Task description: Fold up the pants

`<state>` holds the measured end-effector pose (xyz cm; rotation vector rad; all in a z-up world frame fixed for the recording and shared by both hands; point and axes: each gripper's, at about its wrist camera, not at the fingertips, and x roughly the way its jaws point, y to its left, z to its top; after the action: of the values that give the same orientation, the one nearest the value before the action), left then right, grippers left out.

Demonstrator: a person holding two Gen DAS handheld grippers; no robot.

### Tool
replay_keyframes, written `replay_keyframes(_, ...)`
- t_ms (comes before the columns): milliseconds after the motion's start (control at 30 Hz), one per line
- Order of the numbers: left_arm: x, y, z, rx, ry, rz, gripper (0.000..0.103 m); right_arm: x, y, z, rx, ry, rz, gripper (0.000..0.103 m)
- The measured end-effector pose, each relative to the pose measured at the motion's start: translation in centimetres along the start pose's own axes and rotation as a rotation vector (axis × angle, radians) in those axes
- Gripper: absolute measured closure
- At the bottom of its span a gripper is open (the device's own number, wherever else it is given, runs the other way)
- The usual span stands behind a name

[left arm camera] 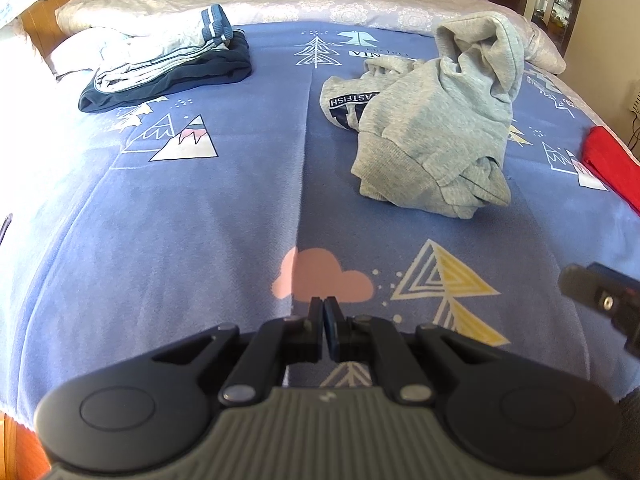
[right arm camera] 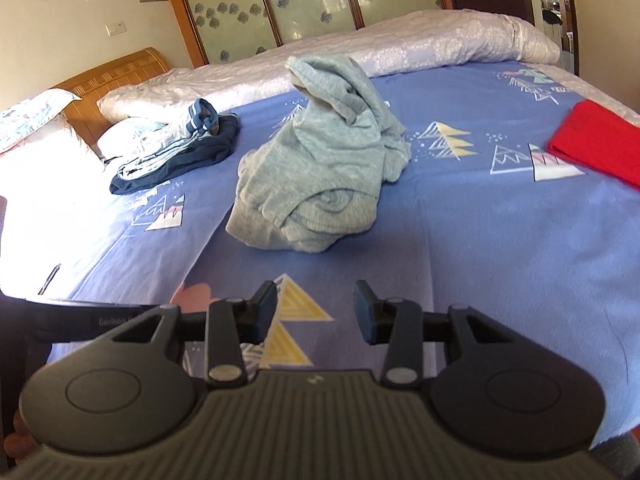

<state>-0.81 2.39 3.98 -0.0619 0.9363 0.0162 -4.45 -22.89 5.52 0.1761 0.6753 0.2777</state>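
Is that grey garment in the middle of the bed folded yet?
No. The grey garment lies crumpled in a heap, one end sticking up.

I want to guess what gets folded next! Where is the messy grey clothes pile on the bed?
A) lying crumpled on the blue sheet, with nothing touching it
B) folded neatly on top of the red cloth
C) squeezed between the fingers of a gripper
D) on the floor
A: the grey pile lies bunched up on the blue sheet, well ahead of the open right gripper and the shut, empty left gripper.
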Motion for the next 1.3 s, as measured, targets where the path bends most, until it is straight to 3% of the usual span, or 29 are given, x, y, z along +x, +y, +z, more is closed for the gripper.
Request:
replay_keyframes(67,0.1,0.1,0.1,-0.002,0.001,0.002,0.100,0.1,0.1,0.1,-0.008,0.000,0.009,0.080)
replay_keyframes(200,0.6,-0.4,1.2,0.022,-0.007,-0.007,0.095,0.3,0.3,-0.1,-0.007,0.007,0.018,0.081)
replay_keyframes(300,1.3,-1.3,3.0,0.057,-0.040,-0.005,0.069,0.3,0.0,-0.7,0.003,0.021,0.013,0.080)
replay_keyframes(467,3.5,-2.1,6.6,0.026,-0.062,-0.098,0.036,0.2,-0.9,-1.0,0.028,0.035,-0.006,0.078)
replay_keyframes(500,3.9,-2.4,7.3,0.033,-0.083,-0.092,0.023,0.2,-1.1,-0.9,0.035,0.033,-0.010,0.078)
replay_keyframes(567,4.6,-3.5,8.4,0.069,-0.135,-0.068,0.016,0.3,-1.8,-0.4,0.043,0.027,-0.018,0.078)
replay_keyframes(600,5.0,-4.1,9.0,0.095,-0.148,-0.064,0.018,0.4,-2.1,0.2,0.049,0.023,-0.019,0.077)
replay_keyframes(633,5.5,-4.7,9.3,0.121,-0.151,-0.064,0.029,0.6,-2.6,0.9,0.057,0.016,-0.019,0.074)
replay_keyframes(667,6.0,-5.4,9.6,0.148,-0.144,-0.065,0.042,0.8,-2.9,1.8,0.063,0.008,-0.017,0.063)
replay_keyframes(700,6.6,-5.9,9.8,0.174,-0.128,-0.076,0.078,1.2,-3.3,3.0,0.068,-0.005,-0.011,0.057)
replay_keyframes(733,7.2,-6.3,9.9,0.188,-0.106,-0.066,0.089,1.5,-3.5,4.2,0.066,-0.024,0.001,0.048)
replay_keyframes(800,7.2,-6.5,9.8,0.188,-0.104,-0.037,0.092,2.4,-3.5,7.0,0.047,-0.068,0.017,0.042)
replay_keyframes(867,5.7,-6.0,9.2,0.169,-0.128,-0.071,0.092,3.5,-3.0,9.6,0.017,-0.100,0.031,0.034)
replay_keyframes(1033,-0.5,-4.4,6.3,0.198,-0.212,-0.164,0.093,8.2,-0.7,13.5,-0.051,-0.115,0.076,0.036)
replay_keyframes(1100,-2.9,-2.8,5.0,0.191,-0.243,-0.166,0.093,10.4,-0.1,13.8,-0.091,-0.104,0.001,0.082)
replay_keyframes(1133,-4.0,-1.6,4.5,0.178,-0.257,-0.160,0.093,10.9,-0.4,13.9,-0.095,-0.107,-0.065,0.095)
replay_keyframes(1167,-5.0,-0.1,4.2,0.155,-0.268,-0.148,0.093,10.7,-1.2,13.9,-0.043,-0.129,-0.097,0.095)
replay_keyframes(1233,-6.8,3.4,4.1,0.087,-0.288,-0.116,0.093,8.3,-4.1,13.8,0.128,-0.186,-0.059,0.096)
replay_keyframes(1300,-8.6,7.4,4.3,-0.006,-0.312,-0.099,0.093,5.4,-6.0,13.1,0.206,-0.225,-0.048,0.096)
